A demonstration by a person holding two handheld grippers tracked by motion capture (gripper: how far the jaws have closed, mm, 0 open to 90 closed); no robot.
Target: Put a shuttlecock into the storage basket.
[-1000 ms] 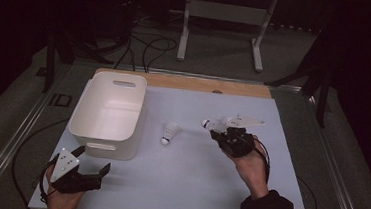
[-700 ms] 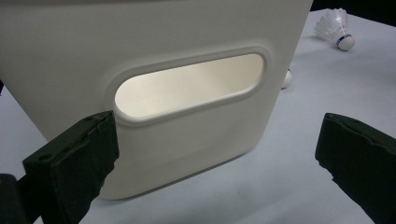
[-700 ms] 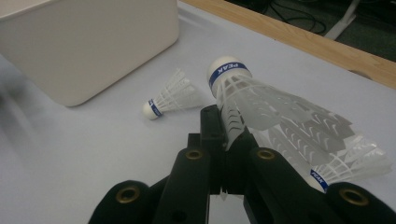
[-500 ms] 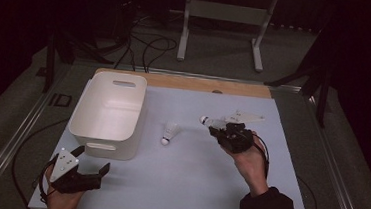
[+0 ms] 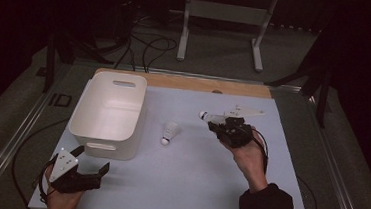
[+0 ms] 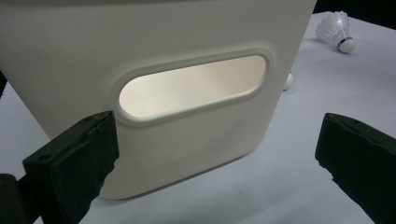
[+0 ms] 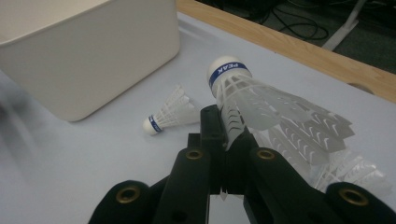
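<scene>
Left gripper (image 5: 95,172) — held low at the table's near edge, just in front of the white storage bin (image 5: 107,112); its jaws are spread wide with nothing between them, and the bin's handle slot (image 6: 194,88) is faced at close range.

White storage bin — set on the pale blue table (image 5: 182,184), taken here as the landmark.

Loose shuttlecock (image 5: 170,132) — laid on its side on the table just to the right of the bin, cork toward the near edge, touching nothing.

Right gripper (image 5: 215,125) — held above the table well to the right of the bin, beyond the loose shuttlecock; its jaws are clamped on the feather skirt of a second shuttlecock (image 7: 252,100). The blue-banded cork is pointed toward the bin.
</scene>
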